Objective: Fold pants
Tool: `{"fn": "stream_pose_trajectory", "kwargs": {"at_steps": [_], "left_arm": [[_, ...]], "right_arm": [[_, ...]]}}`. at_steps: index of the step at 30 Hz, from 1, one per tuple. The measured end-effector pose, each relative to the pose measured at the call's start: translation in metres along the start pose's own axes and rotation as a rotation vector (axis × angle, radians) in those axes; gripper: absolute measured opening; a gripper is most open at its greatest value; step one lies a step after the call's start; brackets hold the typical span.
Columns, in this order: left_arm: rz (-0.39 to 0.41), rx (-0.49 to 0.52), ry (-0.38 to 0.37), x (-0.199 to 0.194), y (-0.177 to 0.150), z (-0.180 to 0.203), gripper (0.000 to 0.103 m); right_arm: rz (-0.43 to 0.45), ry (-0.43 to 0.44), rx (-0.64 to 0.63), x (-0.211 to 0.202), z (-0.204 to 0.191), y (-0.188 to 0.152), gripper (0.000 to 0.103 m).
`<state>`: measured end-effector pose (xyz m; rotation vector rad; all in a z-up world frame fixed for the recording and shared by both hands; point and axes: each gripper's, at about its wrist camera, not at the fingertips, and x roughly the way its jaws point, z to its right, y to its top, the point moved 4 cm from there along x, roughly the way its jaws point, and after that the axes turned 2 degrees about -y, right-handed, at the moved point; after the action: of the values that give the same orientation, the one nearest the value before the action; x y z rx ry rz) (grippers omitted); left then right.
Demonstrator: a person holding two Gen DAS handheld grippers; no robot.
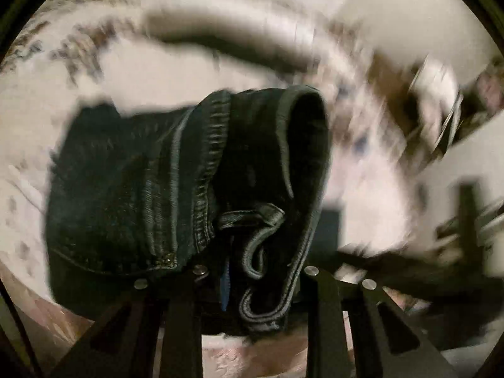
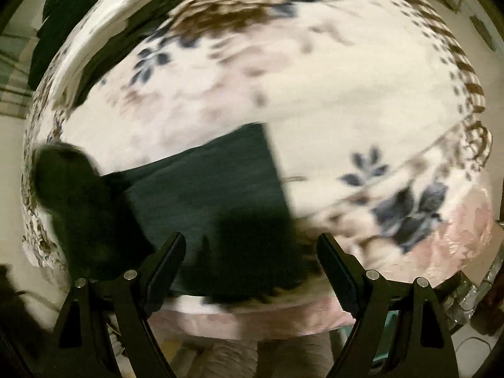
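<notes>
The left gripper (image 1: 252,278) had its jaws drawn narrow and clamped on the jeans (image 1: 176,182). A bunched section of thick hem or waistband (image 1: 267,296) sat directly between them, with a riveted seam (image 1: 168,260) just beside the left jaw. The dark denim hung forward of the jaws as a heavy roll, clear of the blurred floral bedspread (image 1: 94,72) beyond it.

The right gripper (image 2: 252,252) held nothing; its jaws stood wide apart. Below and beyond them another part of the jeans (image 2: 204,189) lay flat on the floral bedspread (image 2: 362,110), with one straight edge towards the right. Further off, at the upper left, a separate dark green fabric (image 2: 78,9) rested at the edge of the bed.

Handling assessment: the denim appeared heavy for cloth and moderately stiff, yet fully limp under its own weight. It looked rough enough that slipping was unlikely, and it was not fragile. Seams, hems and the waistband were judged the most secure holds, as the doubled fabric fills the jaws. A grip on a single layer would probably drag the rest unevenly. Both ends of one edge should be held to keep the fold square.
</notes>
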<state>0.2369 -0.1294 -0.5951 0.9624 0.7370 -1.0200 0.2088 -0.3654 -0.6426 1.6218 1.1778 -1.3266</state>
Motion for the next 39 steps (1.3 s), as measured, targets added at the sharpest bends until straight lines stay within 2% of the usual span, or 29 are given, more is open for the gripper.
{"fn": "stream_pose_trajectory", "kwargs": {"at_steps": [2,3,4,5,6,7,8,10,12,14,15,17,18,21,23,24,25,26,30,33,36,39], "left_arm": [[-0.06,0.006,0.039,0.015,-0.006,0.001,0.027],[-0.067,-0.002,0.034,0.013,-0.005,0.003,0.03],[-0.07,-0.009,0.008,0.007,-0.002,0.006,0.039],[-0.066,-0.007,-0.005,0.0,0.003,0.008,0.051],[-0.078,0.017,-0.006,-0.006,0.001,0.012,0.059],[-0.104,0.034,0.001,-0.01,0.001,0.014,0.085],[-0.124,0.044,0.011,-0.012,-0.001,0.014,0.098],[-0.149,0.03,-0.013,-0.028,-0.005,0.014,0.098],[-0.129,0.023,0.018,-0.05,-0.011,0.007,0.098],[-0.092,0.024,0.12,-0.069,-0.012,-0.01,0.098],[-0.083,0.019,0.146,-0.071,-0.011,-0.02,0.098],[-0.055,-0.009,0.209,-0.078,-0.008,-0.049,0.098],[-0.056,-0.031,0.246,-0.079,-0.006,-0.068,0.098],[-0.069,-0.098,0.318,-0.076,-0.002,-0.108,0.098],[-0.052,-0.138,0.341,-0.079,0.001,-0.127,0.098],[-0.04,-0.15,0.358,-0.081,0.004,-0.133,0.098],[-0.032,-0.156,0.362,-0.085,0.005,-0.137,0.098],[-0.021,-0.163,0.367,-0.086,0.007,-0.14,0.098],[-0.023,-0.192,0.326,-0.089,0.017,-0.14,0.1],[-0.012,-0.198,0.281,-0.09,0.027,-0.132,0.102],[-0.01,-0.184,0.227,-0.083,0.037,-0.12,0.102],[-0.015,-0.195,0.182,-0.071,0.047,-0.112,0.102]], "right_arm": [[-0.012,0.024,0.008,-0.002,0.013,0.002,0.087],[-0.022,0.052,0.013,-0.003,0.018,0.004,0.087],[-0.032,0.091,0.015,-0.004,0.022,0.006,0.087],[-0.038,0.125,0.014,-0.004,0.02,0.005,0.087],[-0.047,0.167,0.007,-0.006,0.02,0.006,0.087],[-0.056,0.206,-0.004,-0.006,0.017,0.006,0.087],[-0.062,0.242,-0.013,-0.008,0.014,0.006,0.087],[-0.073,0.318,-0.039,-0.01,0.002,0.005,0.087],[-0.08,0.389,-0.064,-0.011,-0.013,0.007,0.087],[-0.09,0.445,-0.079,-0.01,-0.03,0.003,0.087],[-0.097,0.463,-0.089,-0.007,-0.04,0.004,0.087],[-0.131,0.461,-0.121,0.009,-0.057,0.007,0.087],[-0.162,0.435,-0.129,0.023,-0.064,0.008,0.087],[-0.274,0.456,-0.137,0.072,-0.083,0.008,0.088],[-0.267,0.482,-0.144,0.085,-0.09,0.007,0.088],[-0.238,0.459,-0.15,0.086,-0.093,0.007,0.077],[-0.213,0.461,-0.154,0.083,-0.095,0.007,0.053],[-0.206,0.477,-0.16,0.079,-0.098,0.005,0.021],[-0.096,0.428,-0.185,0.03,-0.099,-0.002,0.016],[0.011,0.361,-0.178,-0.016,-0.073,0.001,0.015],[0.042,0.306,-0.087,-0.038,-0.02,0.012,0.015],[0.043,0.207,-0.01,-0.036,0.033,0.022,0.013]]}}
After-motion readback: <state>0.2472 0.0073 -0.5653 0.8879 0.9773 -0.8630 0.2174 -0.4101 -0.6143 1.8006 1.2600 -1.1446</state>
